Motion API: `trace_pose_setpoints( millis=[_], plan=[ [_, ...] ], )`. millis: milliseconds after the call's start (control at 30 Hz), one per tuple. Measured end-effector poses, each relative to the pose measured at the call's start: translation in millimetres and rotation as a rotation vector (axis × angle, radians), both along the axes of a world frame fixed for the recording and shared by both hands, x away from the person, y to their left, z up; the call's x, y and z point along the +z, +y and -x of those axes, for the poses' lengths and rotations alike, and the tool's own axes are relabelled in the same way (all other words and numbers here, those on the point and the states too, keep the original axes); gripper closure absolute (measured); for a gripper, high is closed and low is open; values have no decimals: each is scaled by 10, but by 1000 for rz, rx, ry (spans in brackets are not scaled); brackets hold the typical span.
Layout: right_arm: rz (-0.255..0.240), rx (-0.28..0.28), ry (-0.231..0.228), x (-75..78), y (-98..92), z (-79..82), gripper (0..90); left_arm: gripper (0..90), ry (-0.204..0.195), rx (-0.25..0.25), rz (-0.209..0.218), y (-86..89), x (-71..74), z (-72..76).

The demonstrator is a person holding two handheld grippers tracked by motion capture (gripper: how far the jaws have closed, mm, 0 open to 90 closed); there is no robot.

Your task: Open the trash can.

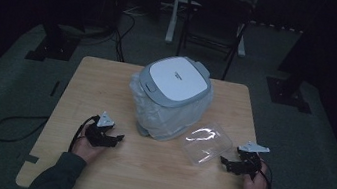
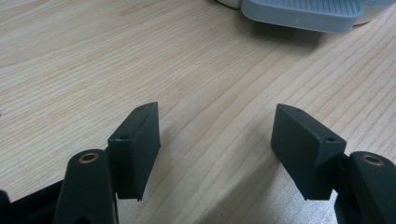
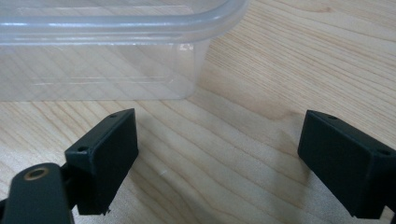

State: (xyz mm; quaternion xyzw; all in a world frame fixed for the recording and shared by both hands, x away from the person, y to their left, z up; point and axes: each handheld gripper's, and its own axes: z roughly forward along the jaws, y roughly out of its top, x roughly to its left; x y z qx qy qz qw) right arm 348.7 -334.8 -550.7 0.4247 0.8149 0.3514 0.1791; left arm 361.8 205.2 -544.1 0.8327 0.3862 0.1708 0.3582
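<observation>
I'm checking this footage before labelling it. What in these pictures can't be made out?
- Rice cooker: its body is wrapped in a plastic bag in the dim high view; in the left gripper view the top edge cuts it off.
- Lid lettering: too small to read.
- Clear container: cut off by the top and left edges of the right gripper view.
- Chair: lost in darkness.

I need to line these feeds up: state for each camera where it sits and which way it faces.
High view: above the person's side, looking forward and down on the table; forearms, hands, left gripper and right gripper show.
Left gripper view: rides the left gripper, looks along its open jaws at the grey-and-white appliance.
Right gripper view: rides the right gripper, looks along its open jaws at the clear plastic container.
Shared: the appliance and container also appear from above.
</observation>
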Motion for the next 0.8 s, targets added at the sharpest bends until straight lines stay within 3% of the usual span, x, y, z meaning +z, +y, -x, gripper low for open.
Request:
trace_pose_setpoints(
  millis=[800],
  plan=[
    [0, -3, -1, 1, 2, 2, 128, 353, 5, -10, -2, 10, 7, -15]
  ],
)
